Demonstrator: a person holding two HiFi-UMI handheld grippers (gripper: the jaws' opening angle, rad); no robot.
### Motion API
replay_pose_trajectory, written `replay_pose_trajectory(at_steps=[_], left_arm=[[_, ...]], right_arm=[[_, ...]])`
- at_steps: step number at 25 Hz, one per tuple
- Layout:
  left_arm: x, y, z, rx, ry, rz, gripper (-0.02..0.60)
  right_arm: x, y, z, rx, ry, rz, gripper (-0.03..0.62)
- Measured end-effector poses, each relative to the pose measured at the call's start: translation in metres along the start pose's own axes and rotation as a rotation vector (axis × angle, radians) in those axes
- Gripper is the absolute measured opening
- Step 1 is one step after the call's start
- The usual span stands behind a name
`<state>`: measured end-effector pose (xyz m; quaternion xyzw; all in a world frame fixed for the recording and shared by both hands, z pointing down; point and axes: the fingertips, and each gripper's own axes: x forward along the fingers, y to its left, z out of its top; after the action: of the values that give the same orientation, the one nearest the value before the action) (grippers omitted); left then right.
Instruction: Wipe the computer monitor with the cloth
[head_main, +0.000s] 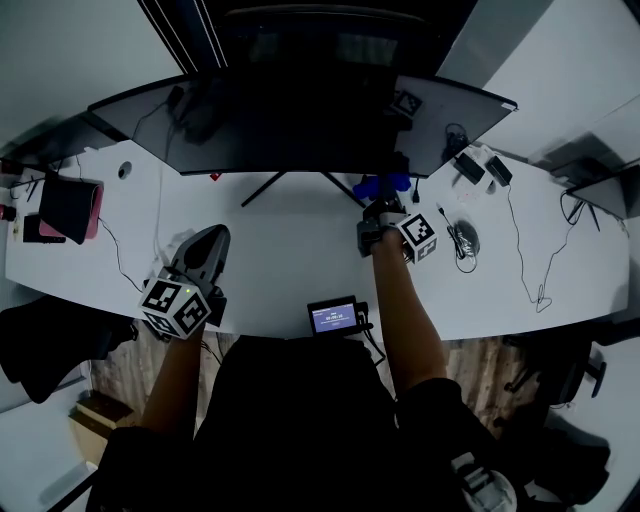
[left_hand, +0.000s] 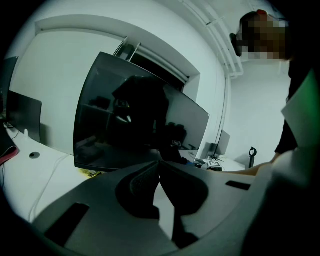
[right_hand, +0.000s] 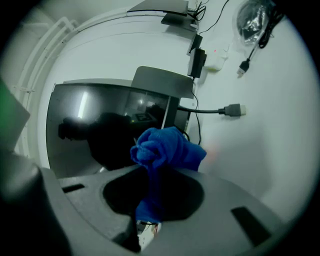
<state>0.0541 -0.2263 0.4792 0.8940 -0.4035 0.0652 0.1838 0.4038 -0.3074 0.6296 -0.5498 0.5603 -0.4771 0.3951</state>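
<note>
Right gripper (head_main: 381, 212) fingers pinched the bunched blue cloth (head_main: 381, 186), near the monitor (head_main: 300, 125) lower edge. Left gripper (head_main: 205, 245) fingers pressed together, empty, over the counter (head_main: 290, 270). Wiping likely not begun; next, lift cloth against screen.

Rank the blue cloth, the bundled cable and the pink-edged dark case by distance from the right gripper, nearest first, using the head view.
1. blue cloth: clamped in the right gripper.
2. bundled cable: on the desk, just to its right.
3. pink-edged dark case: far left end of the desk.
</note>
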Motion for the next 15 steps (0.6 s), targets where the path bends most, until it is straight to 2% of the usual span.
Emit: replay_pose_trajectory(at_steps=[9,15], left_arm=[[-0.020,0.040,0.002,-0.011,0.006,-0.001,-0.005],[-0.039,0.069,0.007,-0.023,-0.020,0.015,-0.005]], right_arm=[[0.012,0.006,-0.033,-0.011,-0.011,-0.016,0.066],[0.022,0.013,-0.067,-0.025,0.013,-0.032,0.066]])
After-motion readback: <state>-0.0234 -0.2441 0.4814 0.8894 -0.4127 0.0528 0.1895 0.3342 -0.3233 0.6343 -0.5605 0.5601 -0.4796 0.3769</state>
